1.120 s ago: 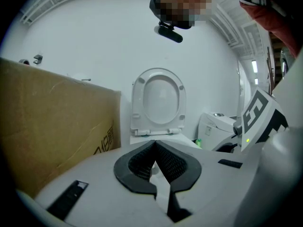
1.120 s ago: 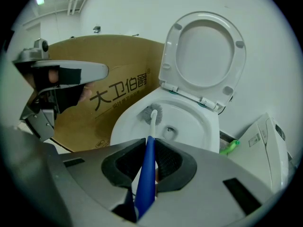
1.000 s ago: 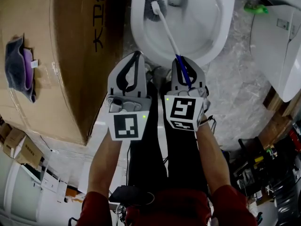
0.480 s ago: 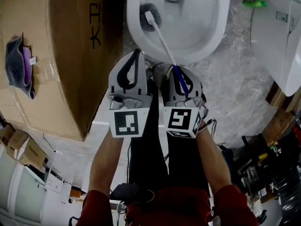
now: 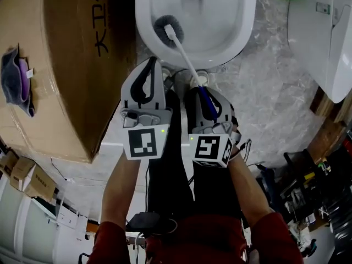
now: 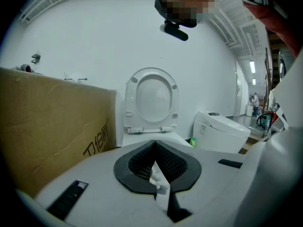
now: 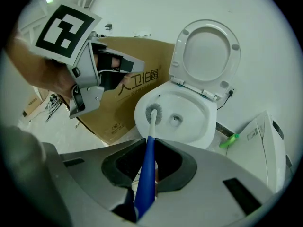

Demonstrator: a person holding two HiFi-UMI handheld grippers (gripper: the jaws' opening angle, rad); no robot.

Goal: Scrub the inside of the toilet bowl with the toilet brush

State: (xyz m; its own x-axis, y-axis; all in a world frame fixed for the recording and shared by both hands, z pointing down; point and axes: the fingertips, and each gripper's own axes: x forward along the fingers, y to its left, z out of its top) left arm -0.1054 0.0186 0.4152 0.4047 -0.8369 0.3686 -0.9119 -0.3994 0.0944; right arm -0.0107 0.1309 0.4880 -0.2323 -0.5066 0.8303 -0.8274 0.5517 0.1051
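Glossy white toilet bowl (image 5: 226, 16), bristly toilet brush (image 5: 183, 58) gripped by right gripper (image 5: 201, 91); left gripper (image 5: 150, 65) closed.

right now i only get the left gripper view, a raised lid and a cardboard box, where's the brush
Observer: The right gripper is shut on the blue handle of the toilet brush.
Operator: is the head in the bowl
Observer: Yes, its bristle head sits against the inner wall of the toilet bowl, on the side nearer the cardboard box.
Operator: on the drain?
Observer: No, the drain hole lies apart from it, farther toward the back.
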